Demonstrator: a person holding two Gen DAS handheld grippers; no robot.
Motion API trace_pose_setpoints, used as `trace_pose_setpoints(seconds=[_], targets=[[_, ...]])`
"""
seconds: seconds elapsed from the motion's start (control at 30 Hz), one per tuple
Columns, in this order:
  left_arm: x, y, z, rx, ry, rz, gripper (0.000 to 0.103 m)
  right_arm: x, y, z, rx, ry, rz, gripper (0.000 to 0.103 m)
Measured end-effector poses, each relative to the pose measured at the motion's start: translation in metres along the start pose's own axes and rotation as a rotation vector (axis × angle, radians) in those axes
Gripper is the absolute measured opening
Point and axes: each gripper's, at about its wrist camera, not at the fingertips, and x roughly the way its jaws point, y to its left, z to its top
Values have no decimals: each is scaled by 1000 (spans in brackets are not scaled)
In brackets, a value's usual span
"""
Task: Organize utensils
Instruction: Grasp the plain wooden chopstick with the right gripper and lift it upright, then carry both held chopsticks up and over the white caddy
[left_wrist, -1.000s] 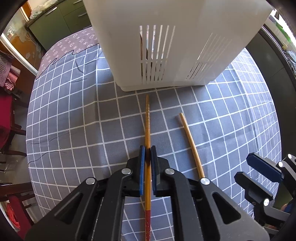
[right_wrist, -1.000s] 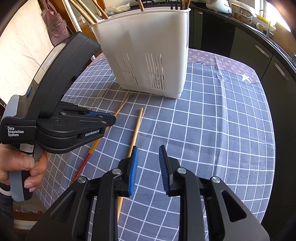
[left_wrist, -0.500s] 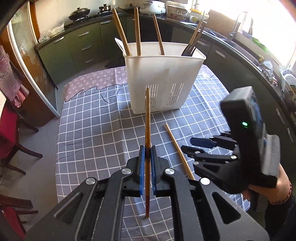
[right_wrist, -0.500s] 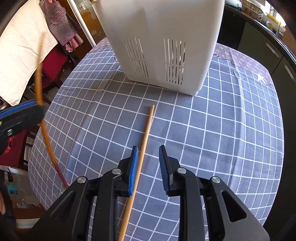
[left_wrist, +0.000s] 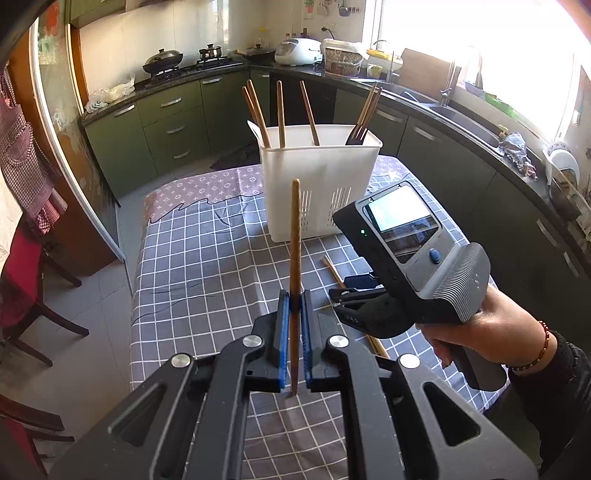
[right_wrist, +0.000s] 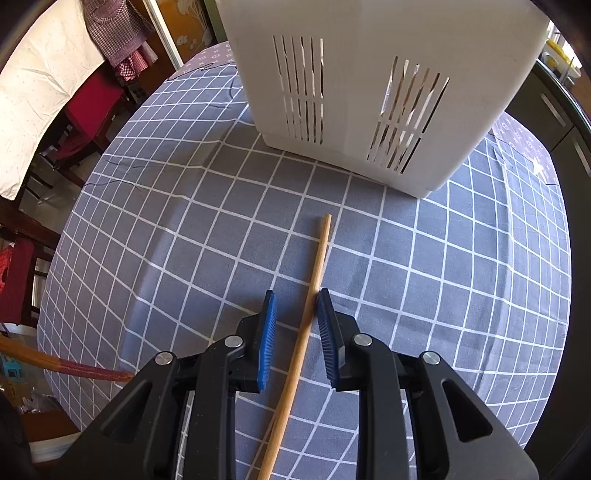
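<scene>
My left gripper (left_wrist: 294, 299) is shut on a brown chopstick (left_wrist: 295, 236) and holds it upright, high above the table, in front of the white slotted utensil holder (left_wrist: 320, 184). The holder has several chopsticks and dark utensils standing in it. My right gripper (right_wrist: 294, 295) is open and low over the table. A light wooden chopstick (right_wrist: 314, 284) lies on the cloth between its jaws, close to the right pad. The holder (right_wrist: 373, 85) stands just beyond. The held chopstick's red end (right_wrist: 92, 373) shows at the lower left of the right wrist view.
The table wears a grey checked cloth (left_wrist: 192, 258). Green kitchen cabinets (left_wrist: 166, 125) and a counter with cookware stand behind it. Red chairs (left_wrist: 22, 266) stand at the table's left side. The right gripper's body (left_wrist: 410, 251) sits right of the held chopstick.
My left gripper has lifted the brown chopstick off the table and raised it high. My right gripper has moved forward so the light chopstick now lies between its open jaws.
</scene>
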Motion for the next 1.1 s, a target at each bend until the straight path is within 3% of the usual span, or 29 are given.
trace_pose_setpoints(seconds=[0.07, 0.3, 0.53, 0.8, 1.1], targets=[[-1, 1, -2, -3, -2, -4, 6, 1, 0, 0, -1, -7, -20, 9], [-4, 2, -4, -4, -6, -5, 6, -6, -4, -2, 15, -34, 7, 7], [-7, 4, -6, -5, -7, -2, 6, -81, -9, -23, 21, -221, 46, 7], [-13, -1, -12, 9, -15, 5, 6, -173, -11, -77, 10, -439, 62, 7], [-23, -11, -23, 38, -33, 17, 6, -218, -8, -153, 15, -579, 75, 7]])
